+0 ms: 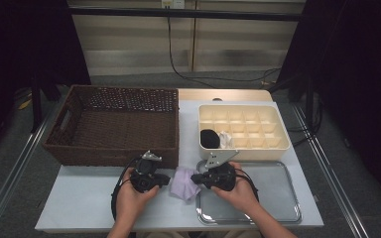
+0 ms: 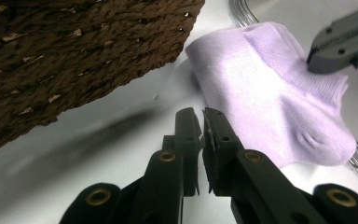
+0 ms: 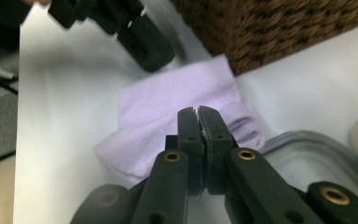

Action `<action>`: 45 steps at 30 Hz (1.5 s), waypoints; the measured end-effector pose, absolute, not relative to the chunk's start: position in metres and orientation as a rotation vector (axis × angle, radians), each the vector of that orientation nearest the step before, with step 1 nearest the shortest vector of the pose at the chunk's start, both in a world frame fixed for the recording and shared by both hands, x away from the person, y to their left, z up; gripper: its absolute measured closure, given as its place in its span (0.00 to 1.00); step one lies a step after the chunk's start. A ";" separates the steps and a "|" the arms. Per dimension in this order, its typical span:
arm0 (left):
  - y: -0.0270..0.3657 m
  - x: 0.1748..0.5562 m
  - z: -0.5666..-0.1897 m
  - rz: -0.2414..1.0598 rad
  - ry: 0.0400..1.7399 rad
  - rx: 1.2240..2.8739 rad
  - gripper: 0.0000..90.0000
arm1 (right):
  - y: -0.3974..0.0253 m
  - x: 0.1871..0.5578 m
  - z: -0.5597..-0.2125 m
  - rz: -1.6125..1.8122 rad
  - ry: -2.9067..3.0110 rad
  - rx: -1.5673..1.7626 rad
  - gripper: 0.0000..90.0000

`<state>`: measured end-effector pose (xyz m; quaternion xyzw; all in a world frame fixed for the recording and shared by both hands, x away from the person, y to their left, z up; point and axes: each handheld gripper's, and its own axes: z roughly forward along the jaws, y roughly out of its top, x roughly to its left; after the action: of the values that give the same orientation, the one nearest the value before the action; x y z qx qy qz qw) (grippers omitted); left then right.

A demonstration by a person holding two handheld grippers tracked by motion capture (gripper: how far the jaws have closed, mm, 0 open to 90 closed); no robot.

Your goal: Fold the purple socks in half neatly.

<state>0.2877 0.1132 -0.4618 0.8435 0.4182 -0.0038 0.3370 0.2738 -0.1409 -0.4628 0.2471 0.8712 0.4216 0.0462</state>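
Observation:
A folded lilac sock (image 1: 183, 182) lies on the white table between my two grippers. My left gripper (image 1: 167, 179) sits just left of it, jaws shut with nothing between them. In the left gripper view its tips (image 2: 200, 114) rest beside the sock (image 2: 270, 93), short of the fabric. My right gripper (image 1: 194, 177) comes in from the right; in its own view the shut tips (image 3: 198, 112) hang over the sock (image 3: 177, 102). The left gripper view shows the right gripper (image 2: 340, 42) at the sock's far edge. No fabric shows between either pair of jaws.
A brown wicker basket (image 1: 109, 153) stands at the back left, close behind the left gripper. A cream divided organizer (image 1: 287, 139) at the back right holds a black sock (image 1: 209, 139) and a white sock (image 1: 225, 140). A metal tray (image 1: 273, 193) lies under the right hand.

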 end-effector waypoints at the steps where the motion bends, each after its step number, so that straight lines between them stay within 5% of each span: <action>1: 0.113 0.288 -0.462 -0.002 1.091 2.197 0.94 | -0.141 0.274 -0.465 1.282 2.664 0.756 1.00; 40: 0.099 0.283 -0.461 -0.084 1.008 2.163 0.92 | -0.141 0.276 -0.475 1.298 2.663 0.780 1.00; 45: 0.103 0.284 -0.458 -0.082 1.018 2.136 0.84 | -0.141 0.276 -0.475 1.296 2.664 0.777 1.00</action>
<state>0.2841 0.1029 -0.4577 0.8354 0.3981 -0.0320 0.3776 0.2764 -0.1409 -0.4750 0.2536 0.8691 0.4228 0.0391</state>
